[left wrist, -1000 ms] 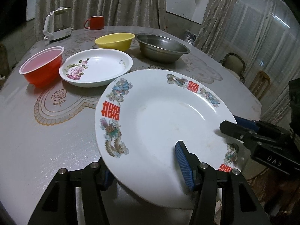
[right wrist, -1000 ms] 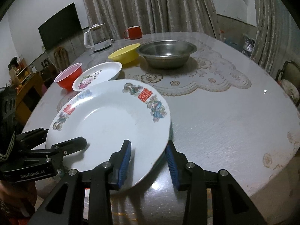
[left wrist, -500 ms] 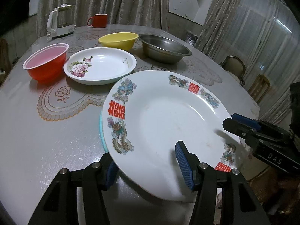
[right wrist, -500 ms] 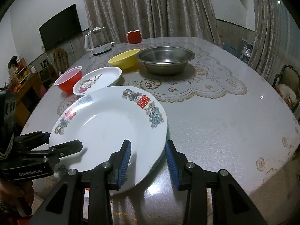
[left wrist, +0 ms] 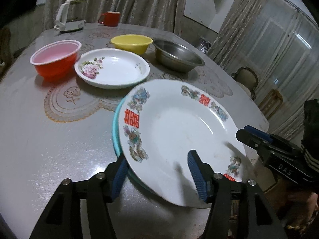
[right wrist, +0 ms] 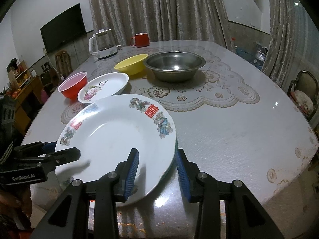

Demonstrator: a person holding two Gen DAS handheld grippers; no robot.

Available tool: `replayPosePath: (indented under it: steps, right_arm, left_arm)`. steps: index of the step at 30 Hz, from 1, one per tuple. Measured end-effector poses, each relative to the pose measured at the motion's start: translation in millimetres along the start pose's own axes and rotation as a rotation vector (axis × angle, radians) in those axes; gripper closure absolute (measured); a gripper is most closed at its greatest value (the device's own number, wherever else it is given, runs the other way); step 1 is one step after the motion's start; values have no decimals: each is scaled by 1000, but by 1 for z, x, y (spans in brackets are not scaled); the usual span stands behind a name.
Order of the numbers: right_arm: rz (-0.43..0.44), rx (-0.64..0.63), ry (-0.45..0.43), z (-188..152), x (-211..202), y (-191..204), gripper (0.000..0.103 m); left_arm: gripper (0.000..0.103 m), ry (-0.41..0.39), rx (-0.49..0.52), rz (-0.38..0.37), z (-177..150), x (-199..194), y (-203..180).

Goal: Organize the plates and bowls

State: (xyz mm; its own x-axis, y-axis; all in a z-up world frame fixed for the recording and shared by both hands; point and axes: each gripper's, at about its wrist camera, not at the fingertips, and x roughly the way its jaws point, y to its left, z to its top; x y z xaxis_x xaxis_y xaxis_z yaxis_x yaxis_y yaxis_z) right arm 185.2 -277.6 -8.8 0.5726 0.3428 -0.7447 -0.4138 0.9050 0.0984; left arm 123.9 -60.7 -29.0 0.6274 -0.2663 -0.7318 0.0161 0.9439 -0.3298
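Note:
A large white plate (left wrist: 175, 127) (right wrist: 111, 135) with dragons and red characters lies on a teal-rimmed plate (left wrist: 115, 131) near the table's front edge. My left gripper (left wrist: 158, 176) straddles its near rim and its jaws are opening: one pad stands beside the rim and the other hovers over the plate's face. My right gripper (right wrist: 156, 169) is shut on the opposite rim, one pad on top and one under the edge. Each gripper also shows in the other's view, the right gripper (left wrist: 253, 137) and the left gripper (right wrist: 59, 155).
Behind stand a flowered white plate (left wrist: 112, 67), a red bowl (left wrist: 55, 59), a yellow bowl (left wrist: 131, 42) and a steel basin (left wrist: 177, 56). A white kettle (left wrist: 69, 16) and a red mug (left wrist: 110, 19) stand at the far edge. Chairs (right wrist: 305, 91) flank the table.
The big plate has sunk from its tilt onto the teal-rimmed plate. My left jaws have widened, and the left finger has come out from under the rim.

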Motion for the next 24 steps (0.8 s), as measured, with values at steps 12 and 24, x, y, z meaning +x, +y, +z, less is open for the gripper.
replayPosePath:
  steps: [12,24]
  right_arm:
    - [26,-6,-15,39,7,-7,65]
    - [129,-41,76,107,62,9,65]
  left_arm:
    - [23,-56,-50,99,36,-14,40]
    - [22,-17,-202,148,80,12,85]
